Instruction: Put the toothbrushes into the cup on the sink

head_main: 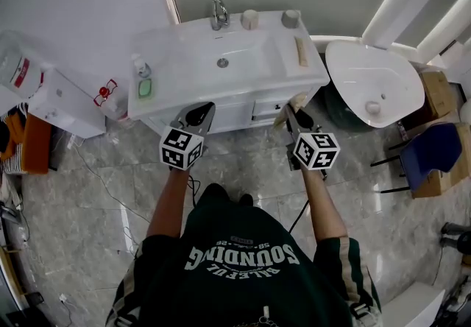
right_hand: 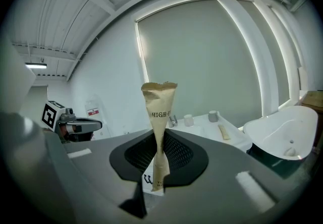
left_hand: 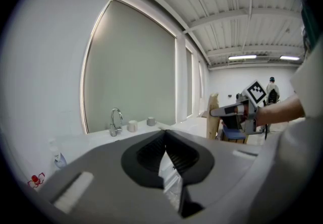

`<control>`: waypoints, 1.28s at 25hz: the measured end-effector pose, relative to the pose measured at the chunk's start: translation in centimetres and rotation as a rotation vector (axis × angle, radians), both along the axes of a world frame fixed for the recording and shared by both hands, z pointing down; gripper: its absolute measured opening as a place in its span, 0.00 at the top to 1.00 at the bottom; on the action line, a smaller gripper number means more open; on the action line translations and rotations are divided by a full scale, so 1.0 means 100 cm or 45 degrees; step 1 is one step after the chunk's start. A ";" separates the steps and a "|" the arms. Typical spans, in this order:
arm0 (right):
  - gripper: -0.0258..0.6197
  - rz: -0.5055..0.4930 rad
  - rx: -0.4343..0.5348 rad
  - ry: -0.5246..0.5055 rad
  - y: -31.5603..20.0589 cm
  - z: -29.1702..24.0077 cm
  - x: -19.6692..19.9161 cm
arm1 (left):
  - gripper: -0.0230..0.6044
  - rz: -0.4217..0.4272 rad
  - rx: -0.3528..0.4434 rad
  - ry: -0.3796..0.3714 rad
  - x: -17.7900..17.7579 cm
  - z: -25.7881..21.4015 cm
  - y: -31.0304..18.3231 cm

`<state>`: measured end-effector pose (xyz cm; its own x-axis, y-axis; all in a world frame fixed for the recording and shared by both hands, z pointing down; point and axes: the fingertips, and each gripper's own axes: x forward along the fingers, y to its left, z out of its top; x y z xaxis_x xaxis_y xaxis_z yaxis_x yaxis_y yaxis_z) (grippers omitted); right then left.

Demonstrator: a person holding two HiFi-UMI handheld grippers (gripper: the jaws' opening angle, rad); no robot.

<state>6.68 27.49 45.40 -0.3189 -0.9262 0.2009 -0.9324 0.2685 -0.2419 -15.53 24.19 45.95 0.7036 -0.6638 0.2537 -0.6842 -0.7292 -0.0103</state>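
My right gripper (head_main: 288, 108) (right_hand: 160, 140) is shut on a tan paper toothbrush packet (right_hand: 159, 107) (head_main: 298, 101), which stands upright between the pads in front of the vanity. My left gripper (head_main: 200, 115) (left_hand: 165, 137) hangs level with it to the left, its jaws together and nothing showing at their tips. Two cups (head_main: 250, 20) (head_main: 291, 18) stand at the back of the white sink top (head_main: 316, 75), right of the tap (head_main: 218, 14). A second paper packet (head_main: 300, 51) (right_hand: 222, 131) lies on the top's right side. Both grippers are short of the sink's front edge.
A soap bottle (head_main: 141, 66) and a green dish (head_main: 145, 88) sit on the sink's left end. A white loose basin (head_main: 372, 82) stands to the right, with boxes and a blue chair (head_main: 434, 149) beyond. A white unit (head_main: 66, 101) is at the left.
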 end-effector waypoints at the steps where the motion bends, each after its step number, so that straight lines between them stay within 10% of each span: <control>1: 0.90 -0.002 -0.001 -0.001 0.001 0.001 0.001 | 0.88 -0.005 -0.004 0.000 0.001 0.001 0.001; 12: 0.90 -0.023 -0.028 -0.017 -0.042 0.013 0.011 | 0.88 0.005 -0.022 -0.001 0.022 0.012 -0.043; 32: 0.90 0.048 -0.113 0.032 -0.287 0.018 0.001 | 0.88 0.153 -0.114 0.014 0.043 0.041 -0.300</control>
